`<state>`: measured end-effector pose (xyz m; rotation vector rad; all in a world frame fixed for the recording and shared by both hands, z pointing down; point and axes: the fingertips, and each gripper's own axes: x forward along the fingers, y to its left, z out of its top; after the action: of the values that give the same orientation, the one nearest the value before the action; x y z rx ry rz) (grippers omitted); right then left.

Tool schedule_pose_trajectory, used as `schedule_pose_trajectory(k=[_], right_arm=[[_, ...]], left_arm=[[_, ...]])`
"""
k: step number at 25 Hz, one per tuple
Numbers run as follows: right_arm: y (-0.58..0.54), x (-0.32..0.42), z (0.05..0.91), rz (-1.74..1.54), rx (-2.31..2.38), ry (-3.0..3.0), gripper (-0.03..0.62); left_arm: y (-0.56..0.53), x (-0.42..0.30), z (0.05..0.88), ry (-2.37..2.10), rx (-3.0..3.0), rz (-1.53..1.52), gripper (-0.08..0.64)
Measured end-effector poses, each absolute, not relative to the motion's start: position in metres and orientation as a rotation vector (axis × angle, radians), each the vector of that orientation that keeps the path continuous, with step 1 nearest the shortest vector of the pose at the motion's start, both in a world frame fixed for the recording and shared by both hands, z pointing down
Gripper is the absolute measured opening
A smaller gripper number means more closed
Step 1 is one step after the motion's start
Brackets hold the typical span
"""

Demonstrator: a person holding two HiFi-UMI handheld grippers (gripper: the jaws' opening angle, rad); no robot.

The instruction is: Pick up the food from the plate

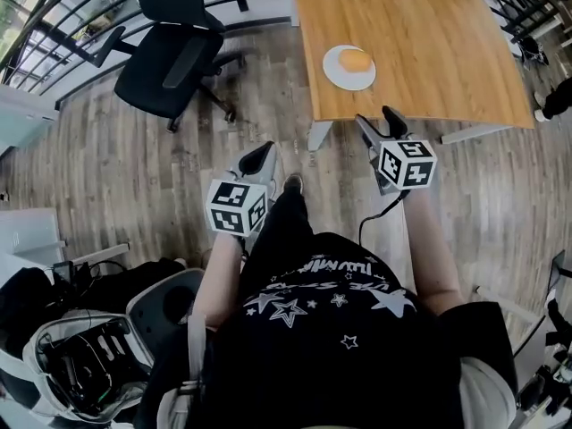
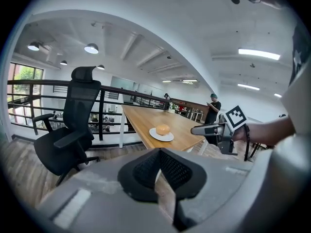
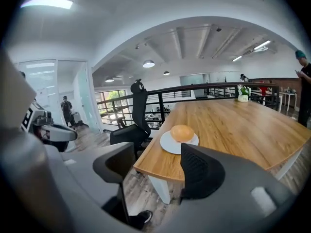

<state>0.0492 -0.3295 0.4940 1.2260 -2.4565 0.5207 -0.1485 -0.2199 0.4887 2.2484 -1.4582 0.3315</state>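
While both tools hang above the wooden floor [image 1: 116,159], my holdings read as follows.

Item 1: left hand-held gripper [image 1: 264,155], jaws pressed together, nothing between them, well short of the worktop [image 1: 429,43].

Item 2: right hand-held gripper [image 1: 377,117], jaws spread, nothing between them, tips at the worktop's near edge.

Item 3: food [image 1: 357,61], one round orange-brown piece, resting on the white plate [image 1: 332,74]. In the head view it lies at 11 o'clock from the right tool and 1 o'clock from the left, apart from both.

Item 4: plate, flat on the worktop near its front left corner.

Item 5: black office chair [image 1: 170,56], at 10 o'clock from the left tool, on the floor.
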Motion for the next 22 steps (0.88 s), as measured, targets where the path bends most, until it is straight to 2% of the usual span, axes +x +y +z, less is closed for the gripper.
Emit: schedule_pose_trajectory(k=[11, 14, 16, 22], right_arm=[[-0.391, 0.046, 0.509, 0.292, 1.163, -2.257, 0.301], [-0.405, 0.044, 0.517, 0.286, 1.137, -2.214, 0.321], [-0.417, 0.044, 0.521, 0.288, 1.133, -2.189, 0.356], [-0.450, 0.046, 0.535, 0.158, 1.046, -2.078, 0.371]], left_arm=[[-0.286, -0.160, 0.485, -1.339, 2.298, 0.358, 0.002], [-0.305, -0.163, 0.483, -1.315, 2.321, 0.360, 0.002], [-0.317, -0.165, 0.482, -1.302, 2.330, 0.358, 0.002], [-0.347, -0.165, 0.489, -1.244, 2.351, 0.374, 0.002]])
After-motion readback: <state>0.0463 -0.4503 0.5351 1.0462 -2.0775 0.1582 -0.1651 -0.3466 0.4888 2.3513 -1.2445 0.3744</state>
